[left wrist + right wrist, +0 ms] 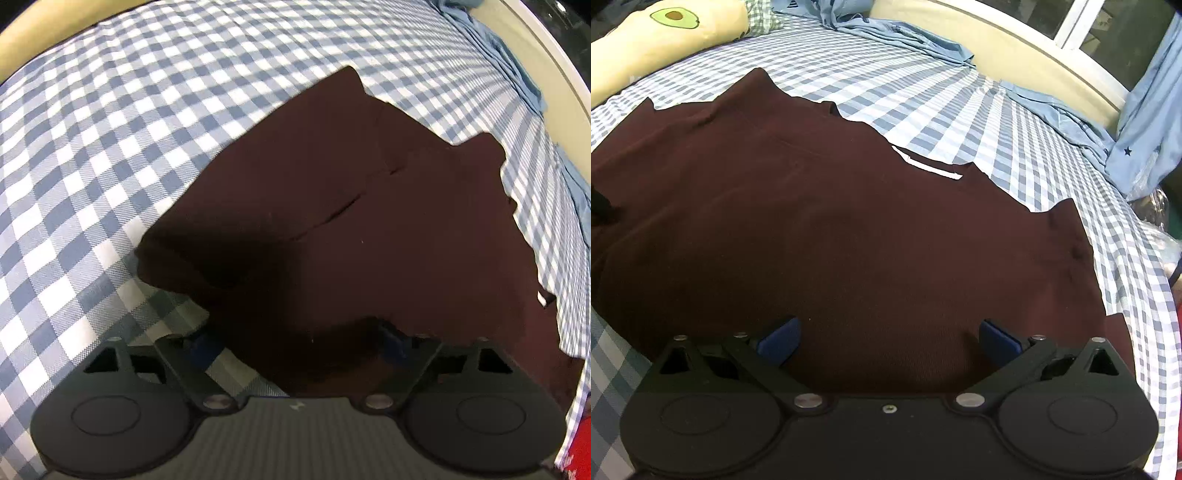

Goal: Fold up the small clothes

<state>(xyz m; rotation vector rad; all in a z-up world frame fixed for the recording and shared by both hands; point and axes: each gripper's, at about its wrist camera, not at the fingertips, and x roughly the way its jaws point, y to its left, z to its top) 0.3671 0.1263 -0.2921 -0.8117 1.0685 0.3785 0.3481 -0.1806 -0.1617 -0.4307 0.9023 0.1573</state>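
Both our grippers spread wide, low in frame

Our left gripper (299, 341) sits at the bottom centre of its view, jaws wide apart, the blue pads (205, 349) partly in shadow. Our right gripper (888, 341) likewise fills the bottom of its view, jaws wide apart, blue pads (779, 341) at lower left and lower right of centre.
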